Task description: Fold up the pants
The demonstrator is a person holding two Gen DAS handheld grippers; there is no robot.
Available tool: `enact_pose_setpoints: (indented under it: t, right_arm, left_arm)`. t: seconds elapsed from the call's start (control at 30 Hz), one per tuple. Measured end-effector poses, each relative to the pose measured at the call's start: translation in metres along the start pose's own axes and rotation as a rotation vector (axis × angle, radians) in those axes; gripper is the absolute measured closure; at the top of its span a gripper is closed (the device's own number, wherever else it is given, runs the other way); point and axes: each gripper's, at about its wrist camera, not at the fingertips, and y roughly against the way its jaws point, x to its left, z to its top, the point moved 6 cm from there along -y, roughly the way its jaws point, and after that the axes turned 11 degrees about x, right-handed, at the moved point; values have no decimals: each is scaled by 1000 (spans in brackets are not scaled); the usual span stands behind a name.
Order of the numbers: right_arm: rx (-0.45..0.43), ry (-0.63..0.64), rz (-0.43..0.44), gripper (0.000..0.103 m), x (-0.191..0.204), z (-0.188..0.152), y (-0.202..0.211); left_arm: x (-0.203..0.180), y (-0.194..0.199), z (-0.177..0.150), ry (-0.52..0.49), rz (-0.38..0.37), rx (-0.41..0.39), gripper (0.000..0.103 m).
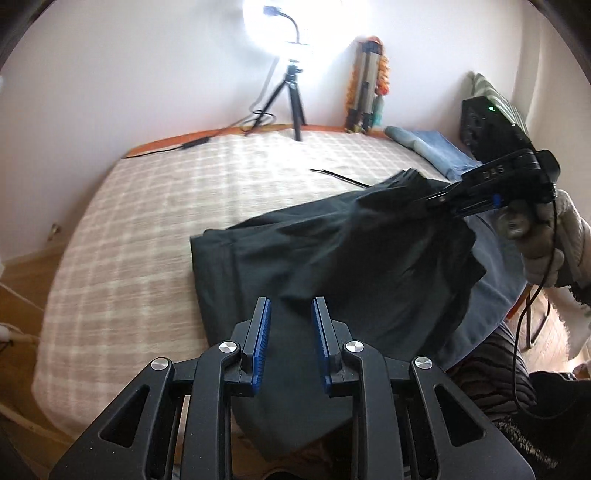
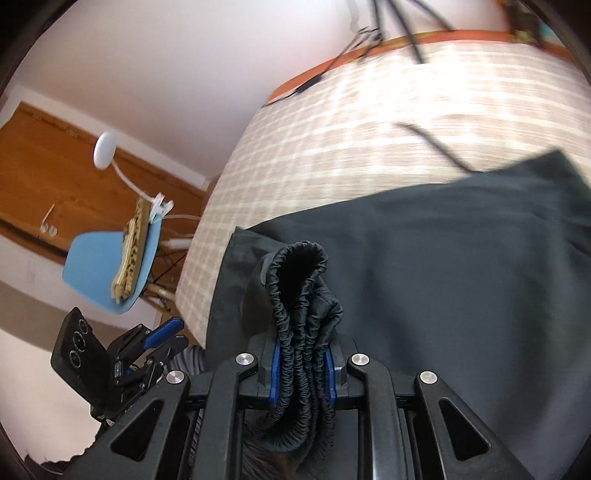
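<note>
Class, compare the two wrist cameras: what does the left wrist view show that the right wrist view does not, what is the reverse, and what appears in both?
Only the left wrist view shows the bright lamp on its tripod, the folded blue jeans, and the left gripper with nothing between its pads.

Only the right wrist view shows the blue chair and the elastic waistband bunched in the right gripper.

Both show the dark pants on the checked bedcover.

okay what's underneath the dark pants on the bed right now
Under the dark pants lies the checked bedspread, and at the right a grey-blue cloth shows beneath the lifted end. Anything else under the flat part is covered.
</note>
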Motion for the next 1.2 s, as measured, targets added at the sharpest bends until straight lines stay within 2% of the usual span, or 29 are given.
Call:
enact_pose_setpoints:
  t: [0.17, 0.4, 0.73, 0.97, 1.1, 1.17, 1.2]
  right_arm:
    - [-52, -38, -69, 86, -38, -14, 42]
    - [-94, -105, -120, 86, -88, -29, 93]
    - [-140, -197, -181, 86, -160, -50, 165]
    - [-137, -224, -297, 86, -208, -58, 208]
    - [-137, -260, -324, 85, -241, -65, 228]
    - [-138, -272, -342, 84, -255, -70, 235]
    - [-144, -275, -349, 78, -262, -72, 237]
  left_arm:
    - [-29, -16, 6, -20, -37, 34, 82]
    - [-69, -35, 17, -85, -63, 68, 82]
    - [-96, -44, 32, -132, -52, 87, 82]
    - [-110, -53, 30, -139, -51, 121, 82]
    - [-122, -55, 31, -164, -61, 129, 81]
    - [-127, -58, 30, -178, -61, 137, 78]
    - [-129, -61, 30, -183, -62, 143, 77]
